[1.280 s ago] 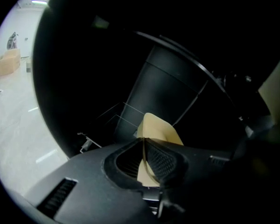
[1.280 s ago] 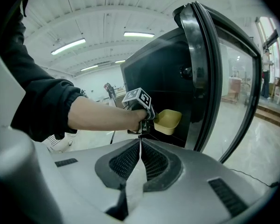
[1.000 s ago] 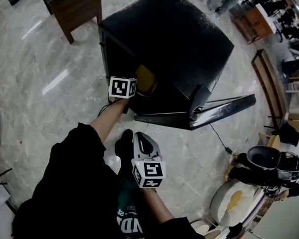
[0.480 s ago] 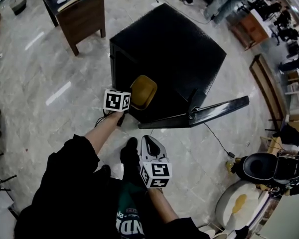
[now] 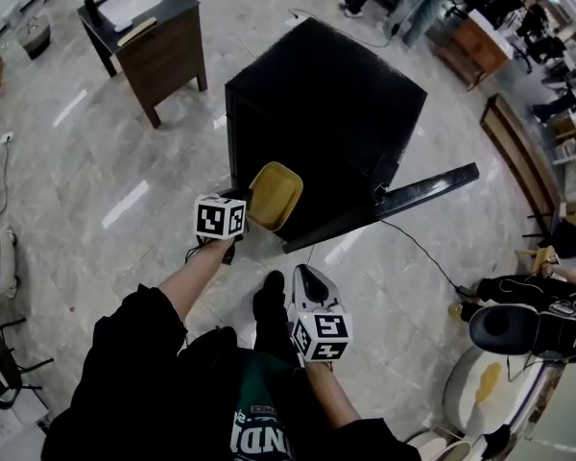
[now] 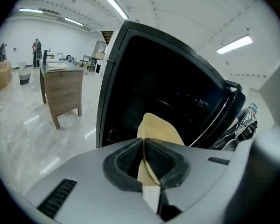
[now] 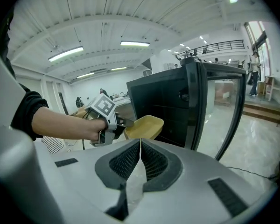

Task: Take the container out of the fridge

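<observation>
Left gripper: we have it clamped tight on the near rim of the yellow container. In the left gripper view the pads pinch that thin rim edge-on. That is why the tub hangs tilted off the tips, out toward 2 o'clock from the marker cube.

Container: it's out! It sits in open air just at the fridge's front lower corner, clear of the dark opening. By our reading, a rim pinch is the only hold a wide shallow tub offers.

Right gripper: its jaws are together on nothing. We keep it parked low at 5 o'clock from the container, out of the way and pointed at the action.

Fridge: the cabinet is open and its inside is too dark for us to read.

Door: it's swung wide toward 3 o'clock, leaving the pull-out lane free.

Change: a second ago the container was half tucked inside the opening with the left cube right at the fridge's face. Now the hand has drawn back toward us and the whole tub shows.
</observation>
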Demonstrator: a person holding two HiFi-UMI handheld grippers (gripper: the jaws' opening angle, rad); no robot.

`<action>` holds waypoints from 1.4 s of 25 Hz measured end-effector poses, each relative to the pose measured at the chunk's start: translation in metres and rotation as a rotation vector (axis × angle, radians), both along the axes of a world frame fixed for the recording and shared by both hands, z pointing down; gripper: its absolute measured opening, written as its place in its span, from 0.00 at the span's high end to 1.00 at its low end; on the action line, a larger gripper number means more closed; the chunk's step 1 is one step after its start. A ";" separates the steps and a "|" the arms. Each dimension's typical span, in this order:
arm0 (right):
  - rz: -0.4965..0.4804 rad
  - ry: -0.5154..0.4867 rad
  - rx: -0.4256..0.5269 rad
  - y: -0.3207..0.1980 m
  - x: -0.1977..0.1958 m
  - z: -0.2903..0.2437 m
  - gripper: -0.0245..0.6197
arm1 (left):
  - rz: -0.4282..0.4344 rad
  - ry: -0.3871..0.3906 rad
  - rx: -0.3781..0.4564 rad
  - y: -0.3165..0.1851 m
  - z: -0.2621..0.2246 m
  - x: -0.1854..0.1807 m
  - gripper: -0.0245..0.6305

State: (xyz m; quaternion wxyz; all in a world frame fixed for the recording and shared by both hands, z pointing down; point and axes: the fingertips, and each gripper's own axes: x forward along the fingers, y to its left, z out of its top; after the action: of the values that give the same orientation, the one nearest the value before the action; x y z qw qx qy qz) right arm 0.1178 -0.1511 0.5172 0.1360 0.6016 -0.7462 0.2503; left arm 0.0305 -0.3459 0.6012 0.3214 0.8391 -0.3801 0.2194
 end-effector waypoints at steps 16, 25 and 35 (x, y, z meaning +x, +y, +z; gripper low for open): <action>-0.006 0.014 0.052 0.047 -0.030 -0.019 0.91 | 0.056 0.065 0.072 0.116 -0.064 -0.048 0.93; -0.019 0.009 0.065 0.070 -0.041 -0.023 0.91 | 0.084 0.084 0.080 0.171 -0.080 -0.070 0.93; -0.009 0.057 0.104 0.079 -0.045 -0.037 0.91 | 0.093 0.127 0.099 0.202 -0.100 -0.076 0.93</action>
State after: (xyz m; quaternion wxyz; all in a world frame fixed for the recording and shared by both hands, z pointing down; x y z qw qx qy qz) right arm 0.0727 -0.0722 0.4799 0.1266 0.6116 -0.7567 0.1934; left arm -0.0460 -0.1437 0.5011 0.2924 0.8829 -0.3300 0.1614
